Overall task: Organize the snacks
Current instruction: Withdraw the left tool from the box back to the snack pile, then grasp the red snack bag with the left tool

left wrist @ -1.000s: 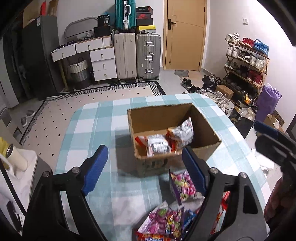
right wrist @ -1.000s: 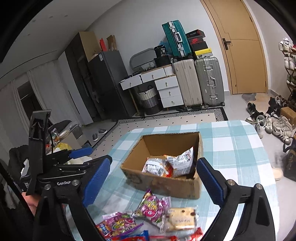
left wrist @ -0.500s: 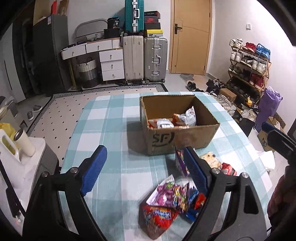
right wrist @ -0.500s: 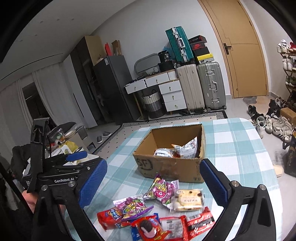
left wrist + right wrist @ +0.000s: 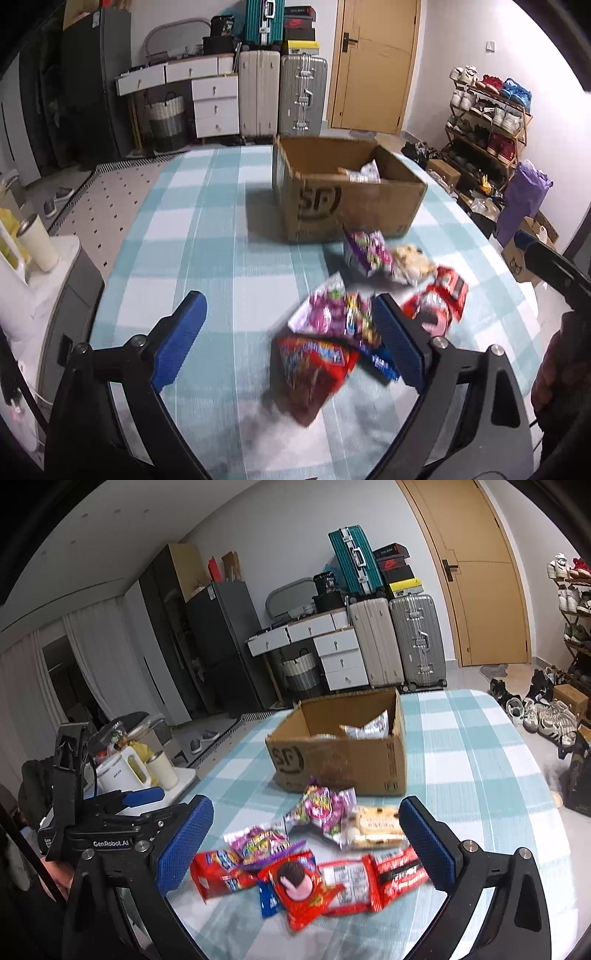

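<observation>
Both tools have pulled back from the cardboard box (image 5: 351, 195) toward the near snack pile (image 5: 310, 856). The left tool (image 5: 288, 339) is opening wider over bare counter (image 5: 207, 258); the right tool (image 5: 306, 845) stands slightly wider.

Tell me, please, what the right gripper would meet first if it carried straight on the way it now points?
Probably the loose snack pile: the right gripper, jaws open and empty, is aimed down at the red cookie packet and the wrappers around it on the checked tablecloth. The cardboard box lies beyond. Depth is unclear.
</observation>
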Demonstrator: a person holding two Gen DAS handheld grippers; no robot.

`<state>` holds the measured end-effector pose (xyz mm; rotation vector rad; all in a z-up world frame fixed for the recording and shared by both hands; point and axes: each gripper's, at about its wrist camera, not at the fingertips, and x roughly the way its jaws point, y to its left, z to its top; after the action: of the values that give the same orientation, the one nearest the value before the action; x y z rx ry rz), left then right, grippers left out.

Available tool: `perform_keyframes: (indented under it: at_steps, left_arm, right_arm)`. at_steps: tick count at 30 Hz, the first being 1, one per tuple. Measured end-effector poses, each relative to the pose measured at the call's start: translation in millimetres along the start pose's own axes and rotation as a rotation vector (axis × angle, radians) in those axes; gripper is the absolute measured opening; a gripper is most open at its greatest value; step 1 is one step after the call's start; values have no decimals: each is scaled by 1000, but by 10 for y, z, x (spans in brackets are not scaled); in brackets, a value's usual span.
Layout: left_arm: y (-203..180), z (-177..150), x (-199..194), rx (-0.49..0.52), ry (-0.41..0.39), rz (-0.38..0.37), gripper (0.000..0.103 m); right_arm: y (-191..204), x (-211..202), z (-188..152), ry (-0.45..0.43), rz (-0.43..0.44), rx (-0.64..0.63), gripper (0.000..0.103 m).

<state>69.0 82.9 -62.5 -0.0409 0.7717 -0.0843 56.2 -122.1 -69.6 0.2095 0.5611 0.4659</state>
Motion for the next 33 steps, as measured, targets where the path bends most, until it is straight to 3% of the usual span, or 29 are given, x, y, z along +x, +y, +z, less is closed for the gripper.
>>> perform_keyframes:
  at_steps: [2, 11, 23, 25, 30, 33]
  left_arm:
    - [14, -132, 20, -7, 4, -13, 97]
    - [1, -543, 274, -2, 67, -28, 98]
    - [-10, -630, 617, -19, 116, -47, 96]
    - [-13, -626, 664, -15, 118, -43, 92]
    - [-32, -637, 767, -4, 144, -72, 55]
    - [-50, -658, 806, 1, 148, -84, 40]
  right_arm:
    - [-1, 8, -90, 15, 3, 6, 102]
    - [39, 78, -384, 59, -3, 12, 102]
    - [28, 149, -552, 91, 1, 26, 102]
    - [12, 158, -568, 94, 0, 34, 102]
    - [-3, 199, -610, 106, 6, 47, 102]
    - [-5, 208, -625, 108, 5, 46, 102]
